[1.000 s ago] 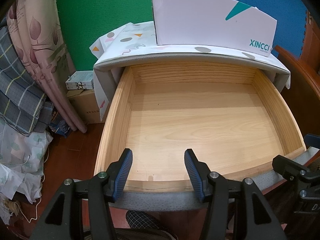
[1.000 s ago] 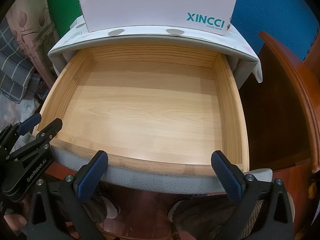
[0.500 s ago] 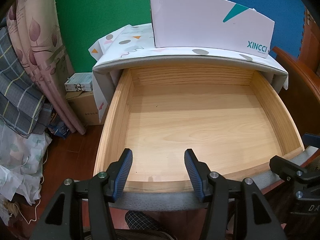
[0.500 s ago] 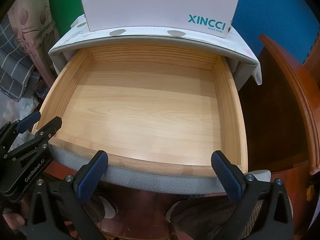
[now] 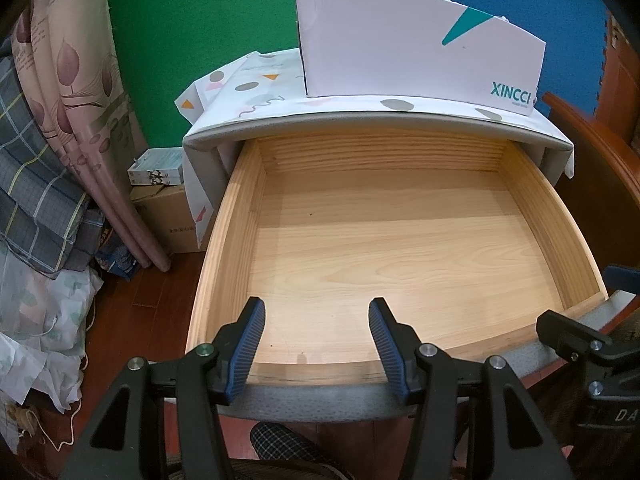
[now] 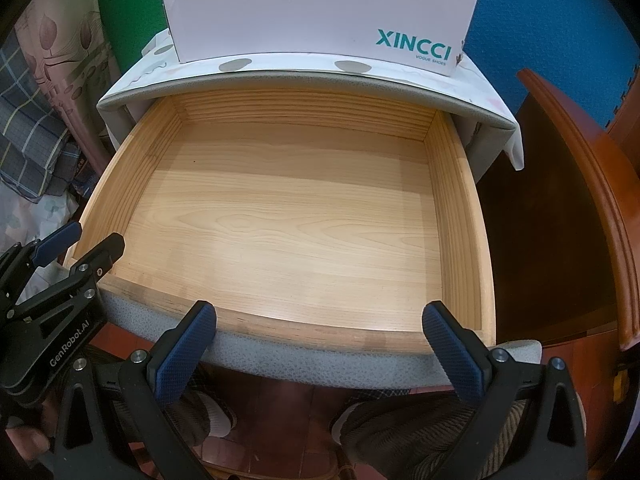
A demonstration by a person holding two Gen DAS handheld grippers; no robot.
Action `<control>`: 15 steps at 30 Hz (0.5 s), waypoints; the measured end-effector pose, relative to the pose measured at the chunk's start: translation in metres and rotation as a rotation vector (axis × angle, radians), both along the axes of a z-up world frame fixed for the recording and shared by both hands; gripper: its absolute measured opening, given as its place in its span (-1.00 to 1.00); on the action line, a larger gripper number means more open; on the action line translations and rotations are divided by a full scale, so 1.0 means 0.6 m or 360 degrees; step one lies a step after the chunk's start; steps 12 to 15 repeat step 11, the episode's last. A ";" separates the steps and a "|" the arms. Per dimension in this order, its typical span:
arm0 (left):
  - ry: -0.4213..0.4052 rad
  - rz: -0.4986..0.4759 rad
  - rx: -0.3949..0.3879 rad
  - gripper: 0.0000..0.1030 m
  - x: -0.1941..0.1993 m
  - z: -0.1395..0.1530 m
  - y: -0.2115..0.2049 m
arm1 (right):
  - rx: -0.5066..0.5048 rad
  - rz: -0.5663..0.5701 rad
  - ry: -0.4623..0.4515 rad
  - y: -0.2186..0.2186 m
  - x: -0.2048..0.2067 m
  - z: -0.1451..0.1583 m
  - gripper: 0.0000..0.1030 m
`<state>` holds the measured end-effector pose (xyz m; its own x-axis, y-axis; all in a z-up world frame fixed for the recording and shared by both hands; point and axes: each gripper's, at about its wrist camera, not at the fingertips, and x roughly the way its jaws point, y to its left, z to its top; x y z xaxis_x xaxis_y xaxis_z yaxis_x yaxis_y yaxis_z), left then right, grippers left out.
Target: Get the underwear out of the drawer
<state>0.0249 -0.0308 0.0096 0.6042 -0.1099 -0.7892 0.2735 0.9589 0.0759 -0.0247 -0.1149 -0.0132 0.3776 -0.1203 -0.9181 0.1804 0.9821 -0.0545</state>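
The left gripper (image 5: 316, 338) hung over the near edge of the drawer (image 5: 224, 240), its jaws apart with nothing between them. The right gripper (image 6: 320, 342) hovered just beside it, jaws spread wider and likewise bare. The drawer stood pulled out (only bare wood showed inside), and no underwear could be seen. A white shoebox (image 6: 320, 20) sat on the patterned cloth (image 5: 256, 88) at the far side.

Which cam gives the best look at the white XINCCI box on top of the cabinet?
Left wrist: the box shows nearly whole, top edge, side face and logo. The right wrist view crops the top of the box, though its lettering reads larger there.
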 end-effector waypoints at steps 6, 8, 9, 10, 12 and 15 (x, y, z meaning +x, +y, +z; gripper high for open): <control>-0.0022 -0.0003 -0.0017 0.07 -0.001 0.004 0.001 | -0.0001 -0.0001 0.0000 0.001 0.000 0.000 0.98; -0.0021 -0.0005 -0.0017 0.07 -0.002 0.004 0.000 | -0.0002 0.0003 -0.0001 0.001 0.000 0.000 0.98; -0.0023 -0.0004 -0.0015 0.07 -0.002 0.005 0.000 | -0.0002 0.0000 0.0000 0.001 0.000 0.000 0.98; -0.0024 -0.0002 -0.0014 0.07 -0.002 0.005 0.000 | -0.0003 0.0002 0.0000 0.001 0.000 0.000 0.98; -0.0025 -0.0001 -0.0014 0.07 -0.002 0.005 0.001 | -0.0004 0.0003 0.0000 0.001 0.000 0.000 0.98; -0.0025 -0.0001 -0.0014 0.07 -0.002 0.005 0.001 | -0.0004 0.0003 0.0000 0.001 0.000 0.000 0.98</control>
